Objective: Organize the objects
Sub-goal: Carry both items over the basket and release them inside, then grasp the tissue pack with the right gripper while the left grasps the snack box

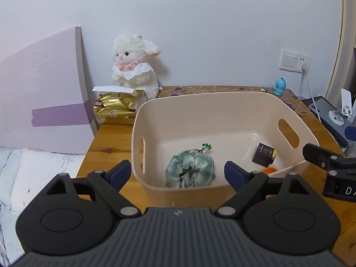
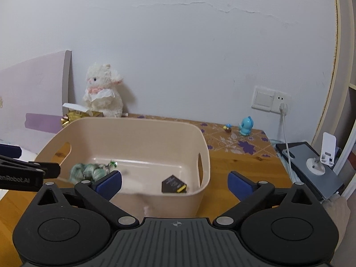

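Hovering spread and empty, left gripper [image 1: 176, 173] and right gripper [image 2: 174, 183] risk nudging the beige plastic bin [image 1: 200, 102] off the wooden table's [image 1: 111, 140] front edge.

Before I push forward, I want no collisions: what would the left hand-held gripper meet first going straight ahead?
Probably the near wall of the beige bin, directly ahead of the open left hand-held gripper; the green scrunchie lies inside beyond it. Depth is uncertain.
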`<state>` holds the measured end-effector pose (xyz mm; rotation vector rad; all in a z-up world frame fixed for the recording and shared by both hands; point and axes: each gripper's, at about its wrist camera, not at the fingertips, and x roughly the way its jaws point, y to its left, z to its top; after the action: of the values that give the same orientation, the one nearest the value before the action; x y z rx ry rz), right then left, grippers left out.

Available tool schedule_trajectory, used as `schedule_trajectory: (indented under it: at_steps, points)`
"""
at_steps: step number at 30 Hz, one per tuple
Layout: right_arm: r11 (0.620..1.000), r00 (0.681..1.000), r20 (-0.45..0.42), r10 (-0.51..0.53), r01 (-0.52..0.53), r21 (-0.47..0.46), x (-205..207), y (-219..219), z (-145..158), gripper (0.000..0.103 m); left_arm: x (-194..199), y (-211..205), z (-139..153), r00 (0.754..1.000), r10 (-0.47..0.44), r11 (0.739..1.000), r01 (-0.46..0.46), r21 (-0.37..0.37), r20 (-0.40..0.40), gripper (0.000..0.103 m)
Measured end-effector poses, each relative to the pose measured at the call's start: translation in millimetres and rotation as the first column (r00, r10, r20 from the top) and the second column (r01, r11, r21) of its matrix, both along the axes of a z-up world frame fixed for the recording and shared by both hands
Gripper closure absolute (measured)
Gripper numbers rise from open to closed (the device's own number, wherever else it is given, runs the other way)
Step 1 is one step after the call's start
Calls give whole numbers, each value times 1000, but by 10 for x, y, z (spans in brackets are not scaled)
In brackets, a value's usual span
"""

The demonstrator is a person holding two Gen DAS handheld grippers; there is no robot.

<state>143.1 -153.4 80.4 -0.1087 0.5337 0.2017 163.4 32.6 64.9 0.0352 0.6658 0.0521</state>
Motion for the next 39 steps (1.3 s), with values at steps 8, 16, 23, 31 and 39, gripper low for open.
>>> schedule_trajectory:
  at_steps: [8, 16, 23, 31, 39]
  points:
    - [1000, 998, -60, 7, -8, -19, -117, -6, -213, 0, -242, 98, -151, 999, 20, 1000, -20, -8, -36, 11]
    - [999, 987, -159, 12, -18, -37, -104, 29, -582, 0, -239, 130, -471, 993, 7, 1000, -8, -3, -122, 11]
    - [998, 969, -247, 26, -39, -47, 42, 108, -885, 0, -90, 119, -716, 982, -16, 999, 9, -42, -188, 11]
    - [997, 950, -309, 36, -56, -56, 169, 193, -1142, 2, 143, 139, -909, 972, 2, 994, -28, -109, -234, 11]
    - [998, 941, -336, 39, -53, -33, 207, 185, -1258, 10, 304, 169, -1024, 964, 20, 985, -65, -162, -264, 12]
